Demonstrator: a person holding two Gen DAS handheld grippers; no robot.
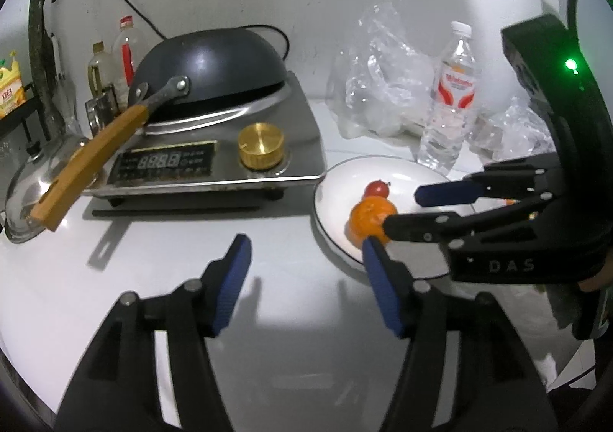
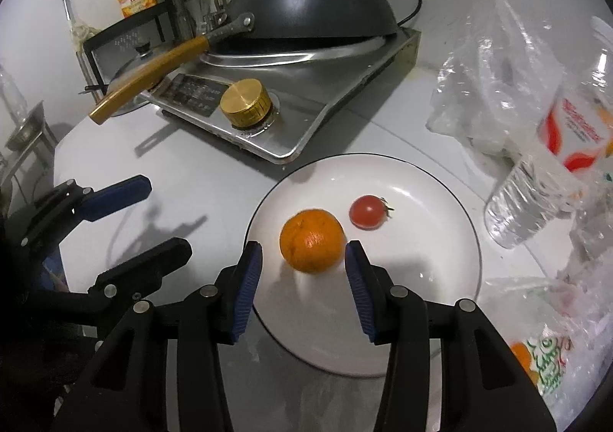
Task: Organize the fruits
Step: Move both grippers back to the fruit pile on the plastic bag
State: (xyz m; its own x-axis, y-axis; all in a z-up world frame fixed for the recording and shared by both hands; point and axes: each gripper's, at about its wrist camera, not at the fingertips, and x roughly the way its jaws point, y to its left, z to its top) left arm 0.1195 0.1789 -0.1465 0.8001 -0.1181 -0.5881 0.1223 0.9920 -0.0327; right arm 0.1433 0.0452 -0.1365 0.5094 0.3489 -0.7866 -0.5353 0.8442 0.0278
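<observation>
We see an orange (image 2: 311, 246) and a small red tomato (image 2: 367, 211) lying on the white plate (image 2: 440, 252), close but apart. Our right gripper (image 2: 303, 259) hangs over the orange, fingers apart, gripping nothing. Our left gripper (image 1: 306, 259) is open over the white table (image 1: 153, 278), beside the plate.

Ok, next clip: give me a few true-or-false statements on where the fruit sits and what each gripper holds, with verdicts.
1. The orange and the small tomato both lie on the white plate. True.
2. The right gripper is clamped on the orange. False: its pads stand apart on either side, with the orange beyond the tips, not pressed.
3. The left gripper is open and holds nothing. True.
4. The wok sits right way up on the cooker. False: it lies upside down.
5. The water bottle stands on the plate. False: it stands behind the plate, on the counter.
</observation>
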